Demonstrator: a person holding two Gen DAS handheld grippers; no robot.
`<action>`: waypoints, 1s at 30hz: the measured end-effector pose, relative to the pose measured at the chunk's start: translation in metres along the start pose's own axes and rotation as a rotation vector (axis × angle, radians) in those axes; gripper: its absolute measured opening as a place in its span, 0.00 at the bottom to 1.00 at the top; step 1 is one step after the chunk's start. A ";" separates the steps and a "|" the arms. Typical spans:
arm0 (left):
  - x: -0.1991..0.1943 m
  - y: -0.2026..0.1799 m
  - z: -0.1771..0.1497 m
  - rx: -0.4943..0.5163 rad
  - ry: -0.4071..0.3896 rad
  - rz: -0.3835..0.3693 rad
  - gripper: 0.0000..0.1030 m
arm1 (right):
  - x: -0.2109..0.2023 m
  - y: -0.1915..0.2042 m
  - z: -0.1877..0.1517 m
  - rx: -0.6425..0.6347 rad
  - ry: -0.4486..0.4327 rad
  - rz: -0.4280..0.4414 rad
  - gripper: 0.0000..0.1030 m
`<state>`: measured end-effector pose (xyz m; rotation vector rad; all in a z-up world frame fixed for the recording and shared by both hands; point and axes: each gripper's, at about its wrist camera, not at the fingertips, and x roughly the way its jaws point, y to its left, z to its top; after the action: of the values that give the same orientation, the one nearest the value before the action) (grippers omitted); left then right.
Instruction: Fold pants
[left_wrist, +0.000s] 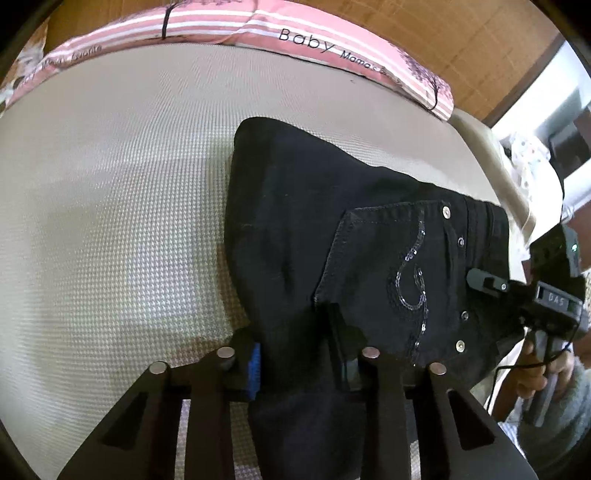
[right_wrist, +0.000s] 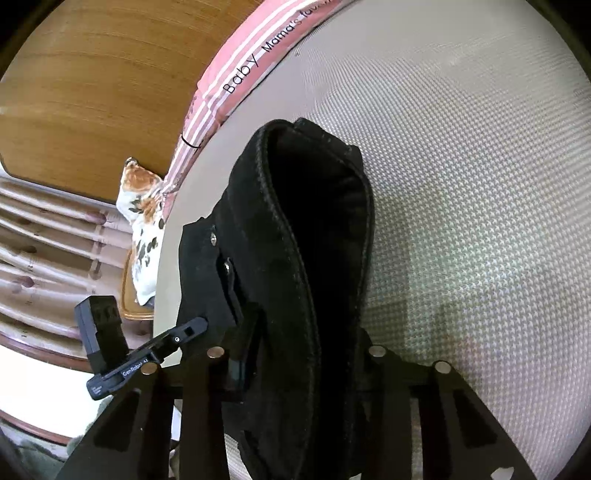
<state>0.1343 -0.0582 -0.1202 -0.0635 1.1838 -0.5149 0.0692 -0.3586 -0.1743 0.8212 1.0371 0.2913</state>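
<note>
- While both grippers have hold of cloth, the black pants (left_wrist: 332, 229) lie on the cream textured mattress (left_wrist: 110, 206), bunched toward its right side, with the rear pocket's sequin swirl (left_wrist: 412, 280) facing up.
- Judging by the doubled, rounded edge at the far end in the right wrist view (right_wrist: 314, 192), the legs look already laid one over the other, so at least one fold seems done; I cannot tell exactly how many layers there are.
- In its own view, the left gripper (left_wrist: 299, 363) has its jaws closed down on a hanging strip of the black fabric, the blue pad (left_wrist: 255, 365) pressed against it.
- Seen from its own camera, the right gripper (right_wrist: 295, 363) likewise pinches a thick band of the cloth between nearly closed jaws; the near part is lifted off the mattress.
- What seems left: carry the gripped end over toward the far end, lay it flat, and smooth the stack, since the bundle is still uneven and partly in the air.
- Along the mattress's far edge lies a pink striped pillow (left_wrist: 229, 26), well apart from the pants.
</note>
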 end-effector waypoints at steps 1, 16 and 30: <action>-0.001 0.001 0.000 -0.004 -0.001 -0.002 0.26 | -0.001 0.004 0.000 -0.004 -0.007 -0.003 0.31; -0.039 0.006 0.008 0.016 -0.092 -0.002 0.13 | 0.004 0.054 0.014 -0.026 0.020 0.058 0.26; -0.056 0.077 0.059 -0.058 -0.179 0.103 0.13 | 0.090 0.112 0.083 -0.095 0.089 0.090 0.26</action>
<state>0.1983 0.0202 -0.0728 -0.0954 1.0214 -0.3763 0.2027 -0.2695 -0.1310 0.7759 1.0622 0.4537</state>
